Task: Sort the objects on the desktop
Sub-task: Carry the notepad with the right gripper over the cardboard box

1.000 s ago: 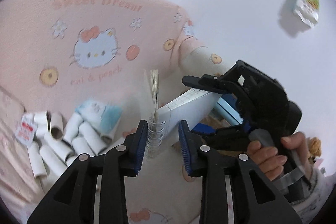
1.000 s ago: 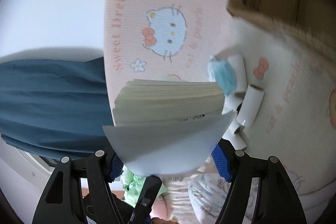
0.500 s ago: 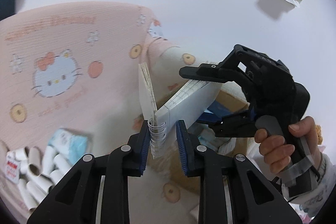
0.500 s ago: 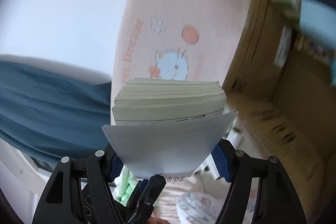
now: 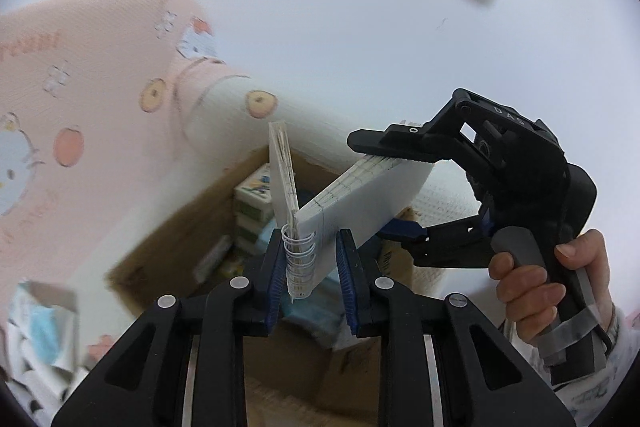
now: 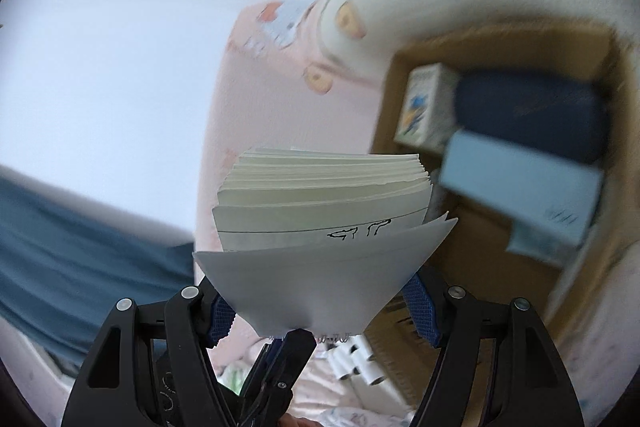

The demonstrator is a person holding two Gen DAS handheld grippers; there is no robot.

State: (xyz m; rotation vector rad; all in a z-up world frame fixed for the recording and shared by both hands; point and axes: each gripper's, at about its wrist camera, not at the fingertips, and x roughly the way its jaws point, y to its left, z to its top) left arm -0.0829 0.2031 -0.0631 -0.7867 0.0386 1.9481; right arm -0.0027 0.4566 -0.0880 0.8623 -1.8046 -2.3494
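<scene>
A pale wall fills the background, with a pink cartoon-print fabric (image 5: 92, 115) draped to the left and an open cardboard box (image 5: 188, 239) below, already holding small cartons and a dark blue case (image 6: 528, 115). A spiral notebook (image 5: 360, 199) is carried in the air between both grippers, above and just near the box. The left gripper (image 5: 308, 267) has its jaws set narrow around the wire spiral at the notebook's bound edge; the left pad looks to touch the coil, while a gap shows on the right side, so a firm pinch there is uncertain. The right gripper (image 6: 324, 303), held in a person's hand (image 5: 548, 291), clamps across the notebook's far end, jaws fairly wide because the block of pages fills them; a loose cover sheet bows out toward the camera. The step in hand seems to be transport of the notebook to the box. The next move likely calls for lowering it over a free spot among the contents, keeping the fanned pages together, then releasing both grips so it lies flat rather than wedged on the cartons.
</scene>
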